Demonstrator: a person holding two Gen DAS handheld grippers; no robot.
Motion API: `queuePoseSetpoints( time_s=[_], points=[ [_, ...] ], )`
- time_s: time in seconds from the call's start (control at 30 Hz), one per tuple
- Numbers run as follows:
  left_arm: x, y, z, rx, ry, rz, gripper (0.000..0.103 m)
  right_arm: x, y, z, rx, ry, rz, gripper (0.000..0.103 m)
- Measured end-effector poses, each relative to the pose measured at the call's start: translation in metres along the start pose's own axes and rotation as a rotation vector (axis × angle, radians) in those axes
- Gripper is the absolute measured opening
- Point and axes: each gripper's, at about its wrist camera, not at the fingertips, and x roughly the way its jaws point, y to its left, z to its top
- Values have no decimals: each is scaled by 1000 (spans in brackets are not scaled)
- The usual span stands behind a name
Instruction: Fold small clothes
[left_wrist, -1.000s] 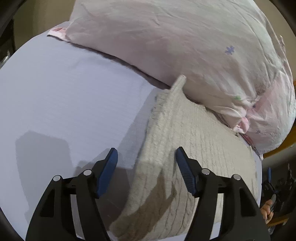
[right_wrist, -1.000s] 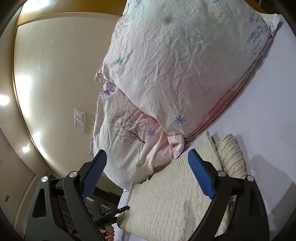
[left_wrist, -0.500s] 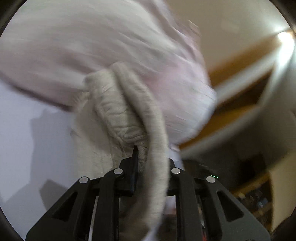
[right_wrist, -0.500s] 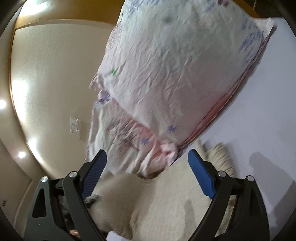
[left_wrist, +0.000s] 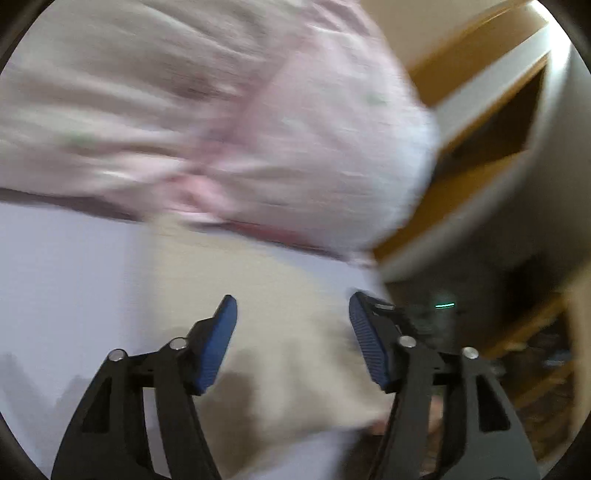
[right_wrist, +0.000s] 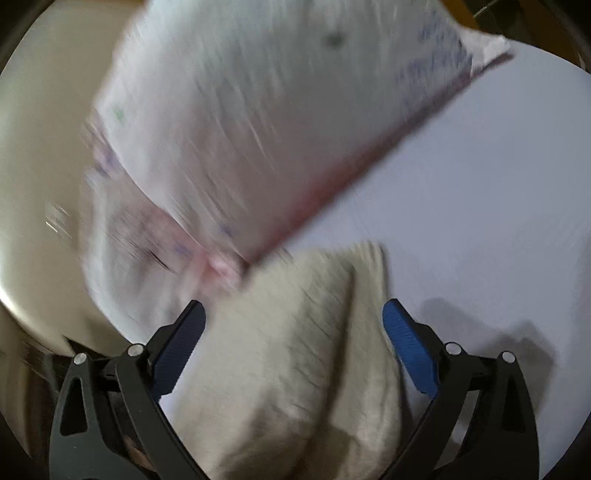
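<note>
Left claw (left_wrist: 288, 341): jaws apart, nothing between the blue pads. Half a second earlier it was clamped on a raised fold of the cream knit garment (left_wrist: 280, 325); that fold has since been let go, and the garment now lies flat on the pale lavender bed sheet (left_wrist: 70, 280) beneath the claw. Right claw (right_wrist: 293, 347): jaws apart, as in both earlier views, poised over the same garment (right_wrist: 295, 350) without gripping it.

Interpretation: the release suggests that one fold has just been laid over. In the right wrist view a doubled layer shows along the garment's right edge, consistent with a fold already made. Whether further folds are needed cannot be judged, since both views are smeared by motion.

Position: the garment rests on the sheet, its far edge touching or tucked just under the pillows.

Count: one knit garment; two pink floral pillows, an upper pillow (right_wrist: 280, 122) lying over a lower pillow (right_wrist: 140, 251); two claws. A wooden-trimmed opening (left_wrist: 491, 122) appears beyond the bed.
</note>
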Motion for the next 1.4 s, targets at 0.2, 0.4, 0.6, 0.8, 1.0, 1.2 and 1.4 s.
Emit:
queuePoseSetpoints(
  time_s=[0.2, 0.4, 0.6, 0.8, 1.0, 1.2, 1.4],
  points=[
    [25, 33, -25, -78, 157, 92, 68, 14, 8, -14, -72, 38, -36, 91],
    [40, 34, -35, -60, 172, 109, 77, 31, 12, -21, -97, 80, 14, 39],
    [17, 36, -33, 36, 175, 44, 39, 21, 51, -34, -202, 43, 282, 34],
    [-53, 59, -30, 246, 69, 307, 51, 80, 106, -61, -395, 129, 99, 44],
    [-108, 52, -49, 257, -145, 311, 56, 33, 101, -72, -380, 33, 91, 57],
    [-66, 9, -86, 495, -23, 289, 45, 58, 110, -81, -512, -14, -163, 10],
    [-69, 15, -102, 483, -25, 282, 41, 58, 108, -88, -510, -26, -205, 27]
  ],
)
